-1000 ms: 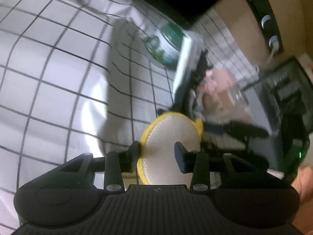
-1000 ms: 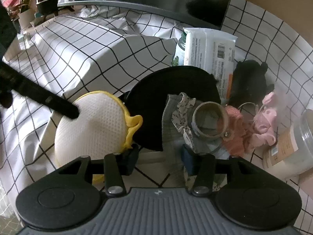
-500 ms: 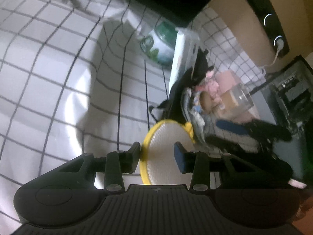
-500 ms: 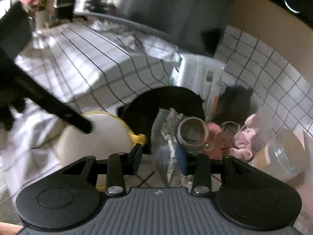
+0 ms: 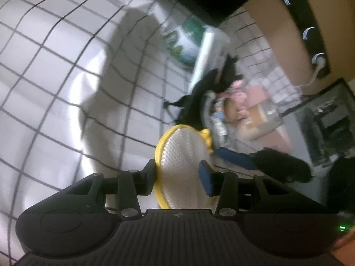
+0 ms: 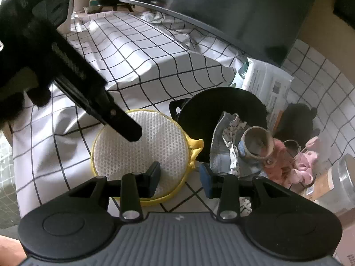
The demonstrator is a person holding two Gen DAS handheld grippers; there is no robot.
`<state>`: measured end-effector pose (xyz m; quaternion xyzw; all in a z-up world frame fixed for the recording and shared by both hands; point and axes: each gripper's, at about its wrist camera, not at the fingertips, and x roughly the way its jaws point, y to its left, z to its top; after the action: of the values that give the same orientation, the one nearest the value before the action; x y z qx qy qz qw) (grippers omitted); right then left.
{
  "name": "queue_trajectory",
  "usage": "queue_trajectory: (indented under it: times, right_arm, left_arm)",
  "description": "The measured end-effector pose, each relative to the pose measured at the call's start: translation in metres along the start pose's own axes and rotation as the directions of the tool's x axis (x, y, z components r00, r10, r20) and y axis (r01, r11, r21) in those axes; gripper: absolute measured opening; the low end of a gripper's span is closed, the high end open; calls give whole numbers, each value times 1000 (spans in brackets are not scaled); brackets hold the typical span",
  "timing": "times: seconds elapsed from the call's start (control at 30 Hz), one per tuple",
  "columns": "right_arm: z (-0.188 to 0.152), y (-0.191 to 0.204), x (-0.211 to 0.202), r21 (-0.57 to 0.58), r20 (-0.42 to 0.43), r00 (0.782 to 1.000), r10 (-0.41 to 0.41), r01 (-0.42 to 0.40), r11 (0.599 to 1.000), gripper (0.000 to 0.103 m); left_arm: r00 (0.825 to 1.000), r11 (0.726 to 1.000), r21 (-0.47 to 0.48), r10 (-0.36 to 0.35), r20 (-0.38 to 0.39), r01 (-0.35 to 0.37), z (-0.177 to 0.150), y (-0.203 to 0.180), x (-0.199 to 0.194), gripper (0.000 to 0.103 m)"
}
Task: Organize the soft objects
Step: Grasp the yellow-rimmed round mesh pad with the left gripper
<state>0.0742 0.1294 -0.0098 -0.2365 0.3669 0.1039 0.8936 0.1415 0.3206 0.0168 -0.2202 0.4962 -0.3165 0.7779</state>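
Observation:
A round white mesh pad with a yellow rim (image 6: 142, 153) lies on the checked cloth. In the left wrist view the pad (image 5: 184, 164) sits between my left gripper's (image 5: 178, 174) open jaws. The left gripper's finger (image 6: 99, 102) reaches over the pad from the left in the right wrist view. My right gripper (image 6: 179, 177) is open and empty, hovering over the pad's right edge and its yellow loop (image 6: 195, 148). A grey patterned cloth (image 6: 226, 146), a pink plush (image 6: 279, 161) and a paler pink plush (image 6: 308, 161) lie to the right.
A flat black round pad (image 6: 221, 115) lies behind the mesh pad. A tape roll (image 6: 255, 144) rests on the grey cloth. A wipes pack (image 6: 266, 84), a black plush (image 6: 297, 119) and a clear jar (image 6: 341, 181) stand at the right. A dark screen (image 6: 221, 6) stands behind.
The right gripper has backed away and shifted left, from in front of the grey cloth to the pad's right edge. The left gripper stays around the pad, its view swinging slightly.

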Motion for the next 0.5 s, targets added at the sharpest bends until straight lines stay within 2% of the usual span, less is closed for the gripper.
queue_trajectory:
  times: [0.1, 0.13, 0.23, 0.3, 0.37, 0.43, 0.5]
  right_arm:
    - [-4, -7, -3, 34, 4, 1000, 18, -19, 999, 38]
    - [-5, -11, -3, 51, 3, 1000, 31, -31, 998, 38]
    - [-12, -18, -8, 77, -2, 998, 58, -57, 995, 38]
    - [-16, -20, -7, 74, 3, 999, 54, -54, 996, 38]
    - [-19, -21, -8, 72, 10, 999, 42, -42, 997, 38]
    - [-22, -22, -10, 69, 24, 999, 32, -33, 997, 38]
    - [-24, -23, -12, 65, 35, 999, 28, -30, 997, 38]
  left_arm:
    - [996, 996, -15, -87, 2, 87, -3, -1, -9, 45]
    - [995, 995, -19, -95, -4, 95, -4, -3, -9, 45]
    - [997, 999, 21, -41, -60, 42, -8, -16, 6, 45]
    - [997, 999, 32, -35, -69, 37, -11, -22, 17, 45]
    - [996, 996, -10, -90, -25, 90, -10, -21, 18, 44]
    - [982, 978, -93, -188, 18, 189, -10, -14, 16, 38]
    - [978, 968, -136, -209, 21, 210, -10, -13, 18, 35]
